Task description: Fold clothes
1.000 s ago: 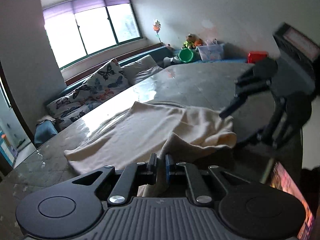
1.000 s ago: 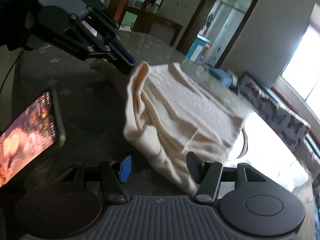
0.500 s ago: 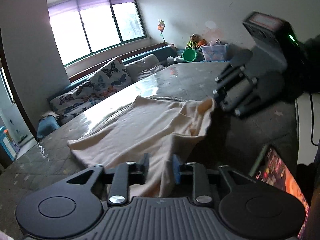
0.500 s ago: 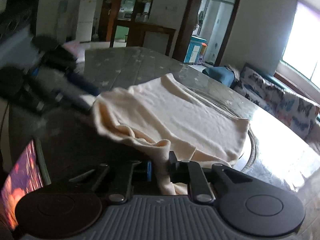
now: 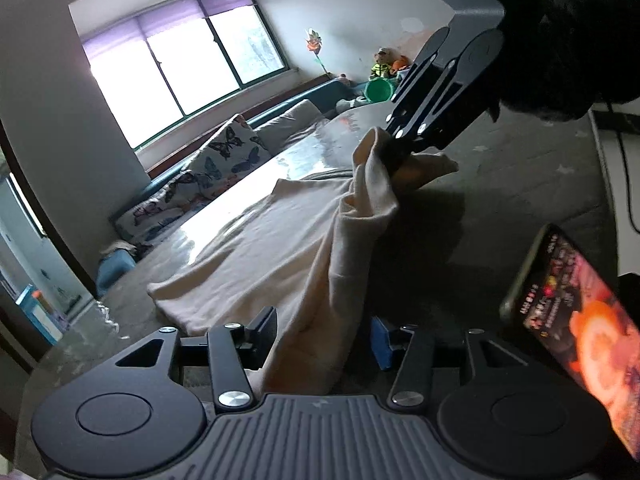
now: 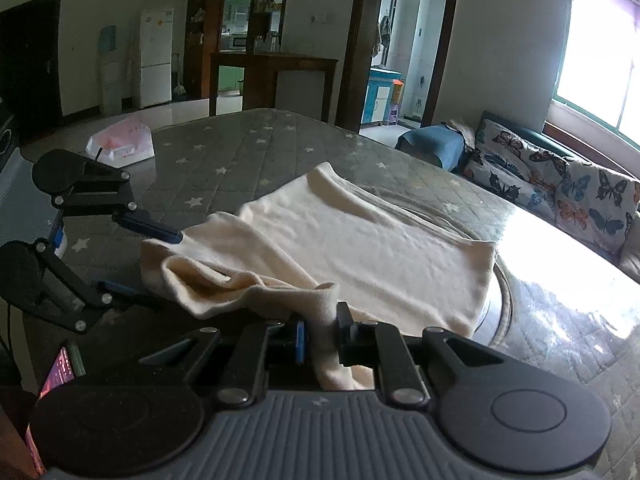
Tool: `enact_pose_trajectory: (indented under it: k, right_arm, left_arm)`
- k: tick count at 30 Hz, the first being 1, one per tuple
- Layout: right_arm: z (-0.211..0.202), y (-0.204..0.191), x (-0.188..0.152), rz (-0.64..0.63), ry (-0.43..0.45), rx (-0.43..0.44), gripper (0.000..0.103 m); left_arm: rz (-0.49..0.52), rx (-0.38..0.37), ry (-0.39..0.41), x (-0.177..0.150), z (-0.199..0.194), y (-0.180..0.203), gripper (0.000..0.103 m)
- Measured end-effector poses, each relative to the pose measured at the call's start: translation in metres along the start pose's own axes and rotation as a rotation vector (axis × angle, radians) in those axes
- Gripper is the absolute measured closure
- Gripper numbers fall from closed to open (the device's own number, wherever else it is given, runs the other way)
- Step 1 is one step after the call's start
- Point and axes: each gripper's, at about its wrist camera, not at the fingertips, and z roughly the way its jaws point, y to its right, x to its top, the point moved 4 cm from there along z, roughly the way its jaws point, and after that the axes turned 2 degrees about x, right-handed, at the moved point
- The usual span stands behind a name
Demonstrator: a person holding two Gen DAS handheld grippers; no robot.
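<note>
A cream garment [image 5: 256, 256] lies spread on a grey star-patterned mattress [image 6: 240, 152]. In the left wrist view my left gripper [image 5: 323, 338] has its jaws opening. A fold of the garment hangs loose between its fingers, and the pads stand off it. My right gripper [image 6: 322, 336] is shut on a bunched corner of the garment [image 6: 320, 304] and holds it a little above the surface. The left view shows the right gripper [image 5: 390, 152] pinching that raised corner. The right view shows the left gripper [image 6: 166, 268] spread around the garment's near edge.
A lit phone [image 5: 572, 328] stands propped at the near edge, close to both grippers. A white plastic bag [image 6: 120, 146] lies at the mattress's far side. A sofa with butterfly cushions [image 6: 560, 184] runs under the window [image 5: 180, 68]. A shiny patch [image 6: 560, 280] glares beside the garment.
My left gripper was shut on the garment and has spread its jaws. My right gripper has closed on the garment's corner, then rolled and lifted it.
</note>
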Motion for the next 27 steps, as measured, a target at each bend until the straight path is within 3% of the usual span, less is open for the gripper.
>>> enact_pose_trajectory:
  k: [4, 6, 7, 8, 16, 27]
  right_arm:
    - [0.002, -0.003, -0.002, -0.016, -0.004, -0.009, 0.090]
    - [0.002, -0.004, -0.005, -0.019, -0.002, -0.015, 0.090]
    - [0.002, -0.005, -0.006, -0.019, 0.001, -0.016, 0.090]
    - [0.002, -0.006, -0.007, -0.018, 0.004, -0.017, 0.092]
    - [-0.020, -0.024, -0.013, -0.020, 0.064, -0.039, 0.095]
    - [-0.086, -0.060, -0.011, -0.051, 0.026, 0.058, 0.095]
  left_arm:
    - [0.063, 0.035, -0.014, -0.003, 0.005, 0.006, 0.051]
    - [0.077, 0.040, -0.024, -0.004, 0.008, 0.007, 0.067]
    - [0.076, 0.041, -0.032, -0.005, 0.009, 0.007, 0.086]
    - [0.069, 0.043, -0.039, -0.005, 0.009, 0.005, 0.093]
    - [0.060, 0.056, -0.003, 0.006, -0.021, -0.005, 0.097]
    - [0.032, -0.095, 0.007, 0.014, -0.097, 0.001, 0.097]
